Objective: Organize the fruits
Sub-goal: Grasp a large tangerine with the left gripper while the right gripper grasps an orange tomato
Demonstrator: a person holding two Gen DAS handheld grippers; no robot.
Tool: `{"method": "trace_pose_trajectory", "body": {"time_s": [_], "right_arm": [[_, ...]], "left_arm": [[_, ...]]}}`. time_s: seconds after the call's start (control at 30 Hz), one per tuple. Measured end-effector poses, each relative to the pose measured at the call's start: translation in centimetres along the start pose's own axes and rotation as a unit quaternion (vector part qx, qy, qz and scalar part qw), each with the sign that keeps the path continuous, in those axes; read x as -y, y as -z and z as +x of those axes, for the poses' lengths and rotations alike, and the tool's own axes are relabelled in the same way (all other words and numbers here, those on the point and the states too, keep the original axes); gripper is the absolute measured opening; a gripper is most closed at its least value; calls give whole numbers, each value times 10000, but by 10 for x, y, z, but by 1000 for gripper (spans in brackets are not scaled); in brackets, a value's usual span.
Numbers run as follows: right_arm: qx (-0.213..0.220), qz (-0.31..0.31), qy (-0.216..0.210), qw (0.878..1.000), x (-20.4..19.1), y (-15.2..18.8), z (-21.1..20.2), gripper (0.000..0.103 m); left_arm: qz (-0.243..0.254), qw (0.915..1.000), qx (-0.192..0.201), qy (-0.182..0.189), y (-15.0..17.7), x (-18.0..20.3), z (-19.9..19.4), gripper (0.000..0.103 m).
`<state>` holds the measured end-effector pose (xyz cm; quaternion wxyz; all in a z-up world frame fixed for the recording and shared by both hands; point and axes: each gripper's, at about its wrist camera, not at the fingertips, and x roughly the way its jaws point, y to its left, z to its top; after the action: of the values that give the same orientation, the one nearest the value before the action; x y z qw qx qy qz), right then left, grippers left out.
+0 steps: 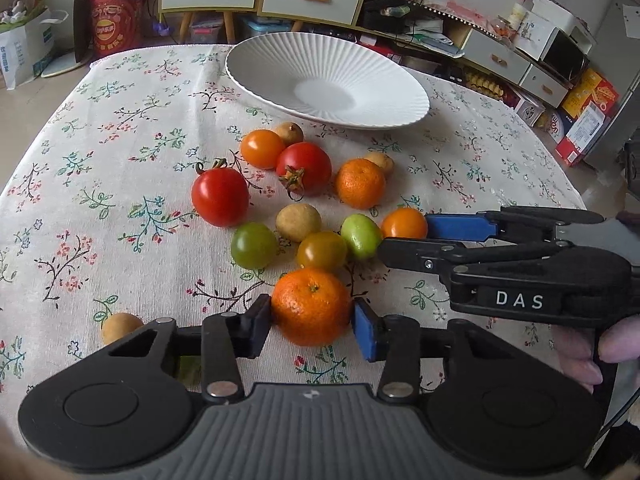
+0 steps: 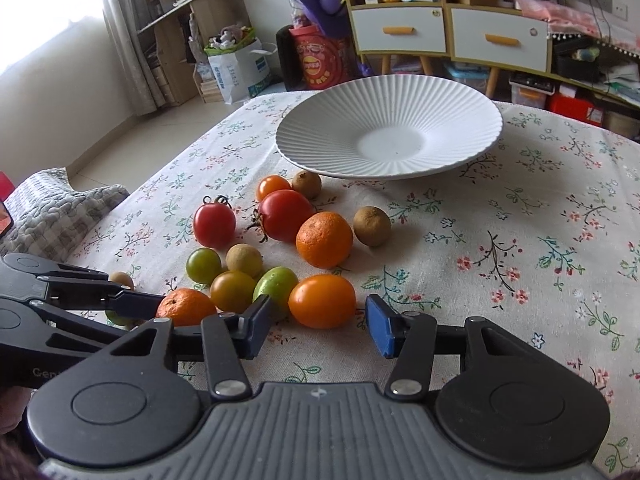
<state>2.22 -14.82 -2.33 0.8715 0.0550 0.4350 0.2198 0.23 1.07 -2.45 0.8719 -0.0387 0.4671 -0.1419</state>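
"DAS" is showing on the right gripper (image 1: 404,236). The left gripper (image 1: 312,326) is clamping its jaws on the mandarin (image 1: 311,306); the right one's jaws are standing apart around the orange tomato (image 2: 322,301), both fruits lying on the counter (image 2: 520,280).

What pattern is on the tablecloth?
Small flowers and dark branching twigs on the pale fabric tablecloth, clearest in the right wrist view.

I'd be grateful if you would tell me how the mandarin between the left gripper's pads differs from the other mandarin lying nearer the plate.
The near mandarin sits between the left gripper pads, which touch its sides; the far mandarin lies free on the tablecloth. The near one shows its stem dimple on top; the far one shows none. The far one lies beside a red tomato and closer to the white plate. Both are orange with pebbled skin.
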Motion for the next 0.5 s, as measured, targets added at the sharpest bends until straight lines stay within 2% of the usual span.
{"method": "trace_pose_trajectory", "body": {"time_s": [0.1,0.13,0.5], "right_arm": [[25,-57,-36,10000,-1,0,0,40],[1,-85,-4,10000,-1,0,0,34],[142,-107,-2,9998,-5,-8,-9,33]], "left_arm": [[-28,10000,11,11,-1,-2,0,34],[-36,10000,18,5,-1,-2,0,34],[-138,9996,253,69,-10,-7,-12,33]]}}
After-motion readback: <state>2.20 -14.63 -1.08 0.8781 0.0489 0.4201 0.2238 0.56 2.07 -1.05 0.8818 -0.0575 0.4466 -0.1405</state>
